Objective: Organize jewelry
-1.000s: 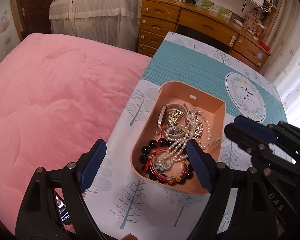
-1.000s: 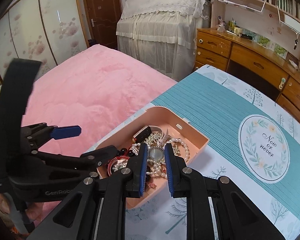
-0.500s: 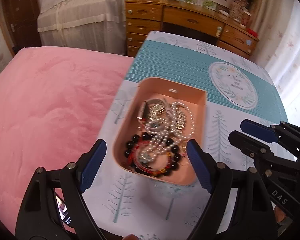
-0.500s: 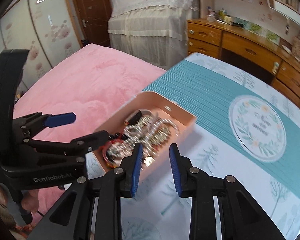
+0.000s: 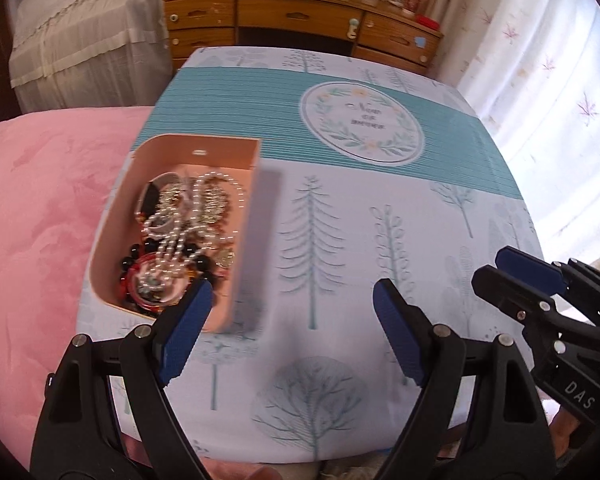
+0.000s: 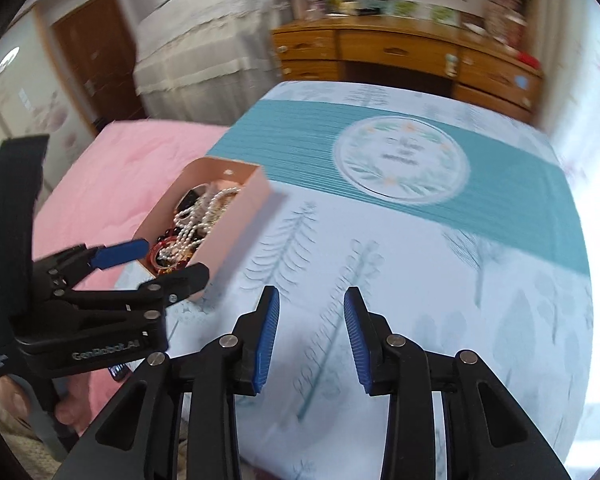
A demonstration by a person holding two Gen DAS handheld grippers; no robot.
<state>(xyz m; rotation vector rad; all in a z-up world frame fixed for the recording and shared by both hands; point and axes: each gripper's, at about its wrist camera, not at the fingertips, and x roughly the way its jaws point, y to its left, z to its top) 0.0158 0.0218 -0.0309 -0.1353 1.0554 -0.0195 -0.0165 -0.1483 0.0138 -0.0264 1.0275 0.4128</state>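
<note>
A peach-pink box (image 5: 244, 248) (image 6: 240, 216) sits at the table's left edge, filled with tangled jewelry (image 5: 184, 228) (image 6: 196, 220): white pearl strands, dark beads, a red bracelet and gold pieces. My left gripper (image 5: 288, 332) is open and empty, held above the tablecloth to the right of the box's near end; it also shows in the right wrist view (image 6: 160, 264). My right gripper (image 6: 312, 340) is open and empty over the tablecloth, right of the box; it shows at the right of the left wrist view (image 5: 520, 276).
The table wears a white tree-print cloth (image 5: 320, 360) with a teal band and a round "Now or never" emblem (image 5: 362, 124). A pink bed (image 5: 28, 220) lies left. A wooden dresser (image 5: 300, 20) stands behind, curtains (image 5: 540, 48) at the right.
Both grippers have drawn back and swung right, away from the box. The right gripper, nearly shut over the jewelry a second ago, has opened wider. The box now lies to their left.
</note>
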